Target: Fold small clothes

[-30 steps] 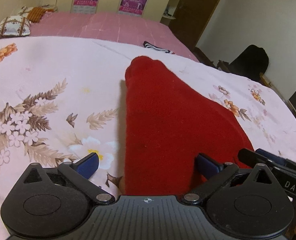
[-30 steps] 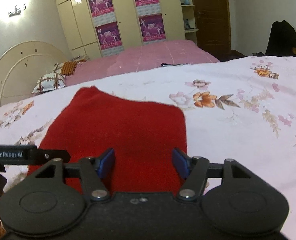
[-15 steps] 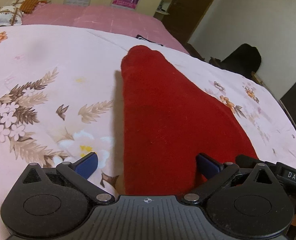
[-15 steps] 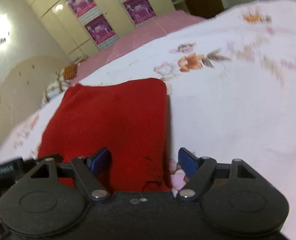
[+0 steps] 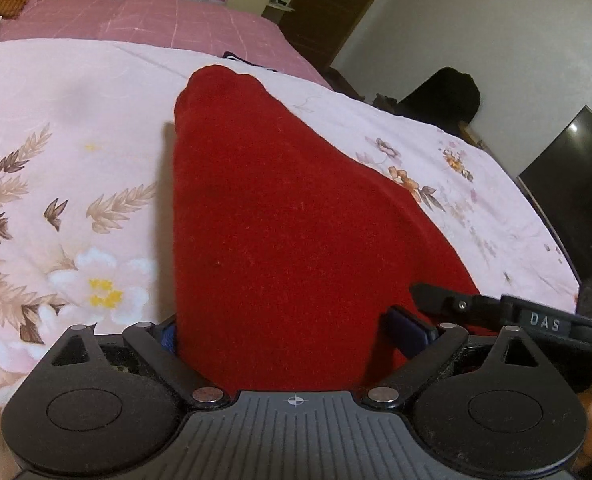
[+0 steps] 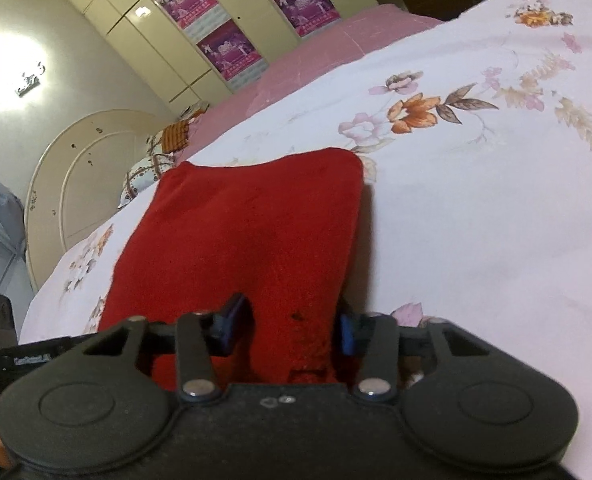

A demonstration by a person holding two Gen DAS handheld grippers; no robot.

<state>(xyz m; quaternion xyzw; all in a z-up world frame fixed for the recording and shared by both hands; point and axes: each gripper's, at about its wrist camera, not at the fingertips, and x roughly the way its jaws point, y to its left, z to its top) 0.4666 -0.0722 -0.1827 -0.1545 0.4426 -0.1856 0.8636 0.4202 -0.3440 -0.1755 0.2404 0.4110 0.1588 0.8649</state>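
A red cloth (image 5: 280, 220) lies on the floral bedspread (image 5: 76, 168), its near edge raised. My left gripper (image 5: 292, 332) straddles the cloth's near left corner, blue pads still well apart with cloth between them. My right gripper (image 6: 292, 324) straddles the near right corner of the same cloth (image 6: 248, 232), pads closer together on either side of the fabric. The right gripper's finger also shows at the right of the left wrist view (image 5: 495, 312).
The floral bedspread (image 6: 475, 200) stretches right. A pink bed (image 5: 136, 20) with pillows lies behind. A black bag (image 5: 443, 96) and a dark screen (image 5: 567, 196) stand at the right. Wardrobes with posters (image 6: 224, 44) and a headboard (image 6: 84, 176) are beyond.
Both grippers have moved in over the cloth's near edge. Both pairs of pads have narrowed around the fabric, the right more than the left. The near edge has lifted.
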